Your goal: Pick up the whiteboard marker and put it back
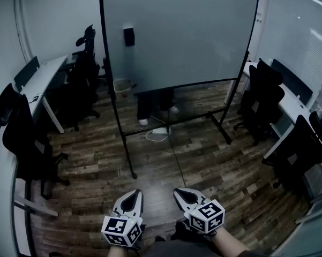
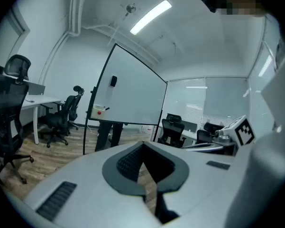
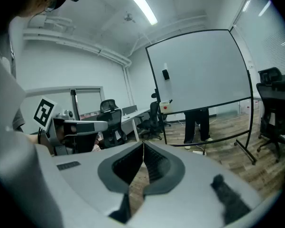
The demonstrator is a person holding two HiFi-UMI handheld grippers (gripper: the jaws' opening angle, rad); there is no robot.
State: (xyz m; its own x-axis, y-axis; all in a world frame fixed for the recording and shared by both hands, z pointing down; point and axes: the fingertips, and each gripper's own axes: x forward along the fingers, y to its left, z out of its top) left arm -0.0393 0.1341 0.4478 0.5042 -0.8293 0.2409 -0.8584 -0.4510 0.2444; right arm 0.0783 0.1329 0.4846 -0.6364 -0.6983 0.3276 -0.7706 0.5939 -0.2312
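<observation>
A large whiteboard (image 1: 177, 36) on a wheeled stand fills the middle of the room. A black eraser (image 1: 129, 36) sticks to its face. A small pale box (image 1: 121, 85) with a red dot hangs at its lower left edge; in the left gripper view a dark pen-like tip (image 2: 105, 109) sticks out of this box (image 2: 99, 110), and the box (image 3: 165, 106) shows small in the right gripper view. My left gripper (image 1: 132, 195) and right gripper (image 1: 181, 192) are held low and side by side, well short of the board. Both are shut and empty, left gripper (image 2: 143, 144) and right gripper (image 3: 143, 144).
A person's legs (image 1: 155, 105) stand behind the board. Black office chairs (image 1: 83, 74) and a white desk (image 1: 43, 76) line the left side; more chairs (image 1: 268, 98) and a desk (image 1: 292, 106) are on the right. A cable and white plug block (image 1: 159, 133) lie on the wooden floor under the stand.
</observation>
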